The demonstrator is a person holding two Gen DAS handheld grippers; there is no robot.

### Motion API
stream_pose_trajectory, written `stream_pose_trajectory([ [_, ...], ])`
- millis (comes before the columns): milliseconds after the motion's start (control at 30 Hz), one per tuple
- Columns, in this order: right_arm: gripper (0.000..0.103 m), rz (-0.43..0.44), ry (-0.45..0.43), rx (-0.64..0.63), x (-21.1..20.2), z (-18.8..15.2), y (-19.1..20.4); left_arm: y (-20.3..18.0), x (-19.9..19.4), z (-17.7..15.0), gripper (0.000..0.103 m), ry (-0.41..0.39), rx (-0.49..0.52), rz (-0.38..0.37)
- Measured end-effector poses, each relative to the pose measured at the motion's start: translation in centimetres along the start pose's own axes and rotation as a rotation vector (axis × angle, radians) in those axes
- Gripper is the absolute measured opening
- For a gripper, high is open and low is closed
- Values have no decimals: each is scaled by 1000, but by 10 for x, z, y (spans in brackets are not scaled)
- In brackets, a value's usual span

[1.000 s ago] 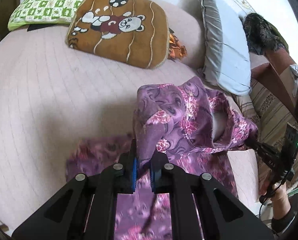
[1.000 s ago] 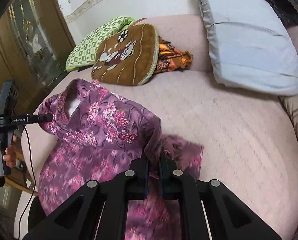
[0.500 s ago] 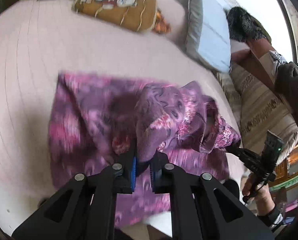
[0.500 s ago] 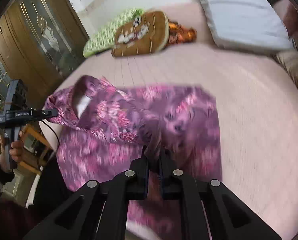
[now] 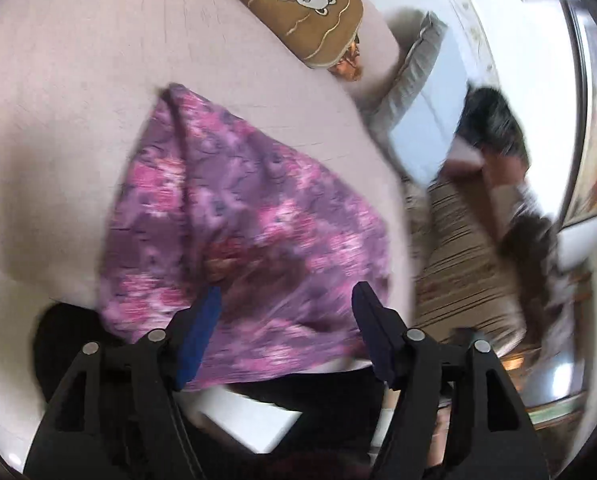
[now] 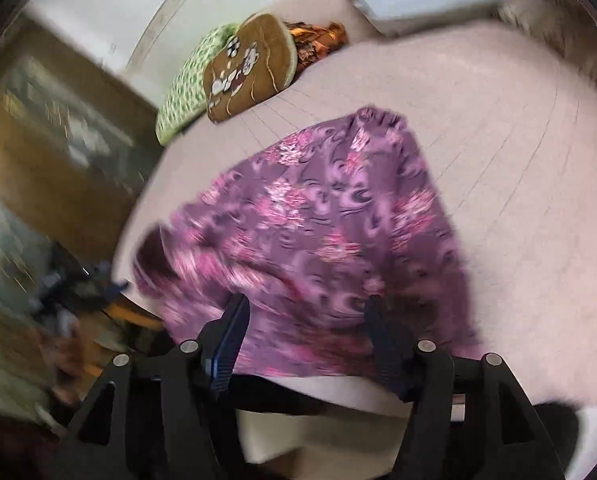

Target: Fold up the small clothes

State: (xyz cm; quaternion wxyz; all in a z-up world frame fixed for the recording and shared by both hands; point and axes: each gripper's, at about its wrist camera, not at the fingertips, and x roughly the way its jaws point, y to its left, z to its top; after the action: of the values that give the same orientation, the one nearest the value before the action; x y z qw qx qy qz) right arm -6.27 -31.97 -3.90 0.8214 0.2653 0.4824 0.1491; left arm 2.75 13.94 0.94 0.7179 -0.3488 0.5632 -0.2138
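A purple and pink flowered garment (image 5: 238,216) lies spread flat on the pink bed, reaching its near edge; it also shows in the right wrist view (image 6: 330,232). My left gripper (image 5: 286,300) is open and empty, just above the garment's near hem. My right gripper (image 6: 306,308) is open and empty too, above the near hem on the other side. Both views are blurred by motion.
The pink quilted bed (image 5: 58,100) carries a brown bear cushion (image 5: 298,4), a green checked pillow (image 6: 186,84) and a grey pillow (image 5: 426,100) at its far side. Striped and dark cloth (image 5: 466,240) is piled to the right. A wooden cabinet (image 6: 38,152) stands to the left.
Both grippers let go of the garment and opened wide. The raised shoulders dropped, and the garment now lies flat on the bed. Both grippers pulled back toward the bed's near edge.
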Motion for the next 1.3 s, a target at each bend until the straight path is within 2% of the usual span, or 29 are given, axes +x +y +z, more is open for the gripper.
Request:
stream_pose_trajectory([
  [100, 63, 153, 74, 240, 26, 2, -17, 0, 23, 5, 71, 50, -64, 14],
  [233, 63, 255, 123, 449, 51, -5, -30, 5, 55, -1, 71, 140, -150, 20],
  [333, 64, 237, 160, 549, 64, -9, -31, 8, 60, -6, 71, 148, -206, 46],
  [433, 66, 268, 203, 554, 68, -18, -22, 10, 57, -16, 74, 143, -236, 41],
  [467, 68, 266, 206, 552, 70, -20, -20, 11, 57, -20, 78, 145, -247, 46],
  [533, 68, 248, 200, 575, 74, -21, -22, 13, 64, -26, 79, 163, -265, 49],
  [633, 68, 265, 165, 679, 85, -22, -34, 18, 79, -35, 79, 207, -293, 72],
  [767, 68, 255, 161, 788, 101, -26, -42, 16, 94, -37, 76, 216, -249, 133],
  [800, 65, 256, 163, 800, 105, -27, -42, 14, 95, -37, 67, 214, -228, 153],
  [867, 49, 244, 165, 759, 105, -26, -36, 9, 92, -40, 64, 210, -198, 164],
  [900, 47, 258, 170, 726, 103, -24, -33, 7, 87, -42, 64, 209, -190, 161],
  [1033, 49, 337, 184, 674, 93, -21, -26, 14, 58, -51, 68, 174, -224, 104],
  [1100, 50, 330, 176, 659, 92, -17, -24, 18, 51, -61, 77, 176, -258, 78],
  [1233, 50, 326, 181, 696, 103, -11, -27, 22, 64, -76, 81, 202, -310, 38],
  [1300, 50, 308, 182, 693, 109, -10, -25, 27, 77, -73, 81, 206, -332, 79],
])
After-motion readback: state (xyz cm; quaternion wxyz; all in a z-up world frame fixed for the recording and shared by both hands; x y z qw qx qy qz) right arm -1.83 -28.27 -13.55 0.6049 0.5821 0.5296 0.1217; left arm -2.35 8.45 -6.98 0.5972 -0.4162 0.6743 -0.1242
